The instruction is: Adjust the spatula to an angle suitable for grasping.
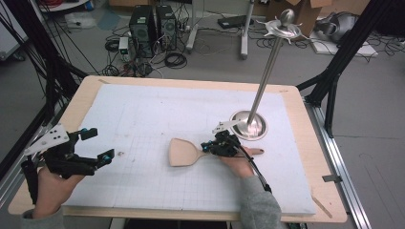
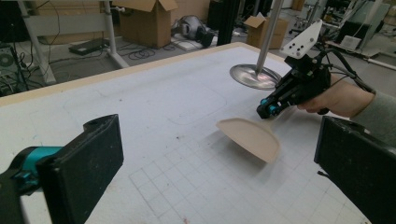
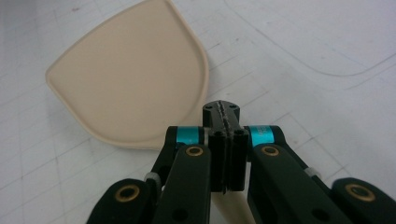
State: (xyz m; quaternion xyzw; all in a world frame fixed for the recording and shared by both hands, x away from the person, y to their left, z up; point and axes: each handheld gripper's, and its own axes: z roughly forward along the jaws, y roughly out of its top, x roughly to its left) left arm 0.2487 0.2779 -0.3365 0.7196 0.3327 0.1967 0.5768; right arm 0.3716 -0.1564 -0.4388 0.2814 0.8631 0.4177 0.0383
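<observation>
Wooden spatula (image 1: 185, 152): flat on white gridded mat, desk centre, near steel stand base (image 1: 249, 125). Right tool (image 1: 220, 145): pinching spatula handle. Left tool (image 1: 98, 145): spread, nothing between, well apart at desk's left edge.

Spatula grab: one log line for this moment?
right hand-held gripper: shut on wooden spatula handle | left hand-held gripper: open, apart | utensil stand: upright

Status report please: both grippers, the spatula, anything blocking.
Right gripper shut on wooden spatula handle. Left gripper open, empty, at the left table edge. Metal stand close behind the spatula.
</observation>
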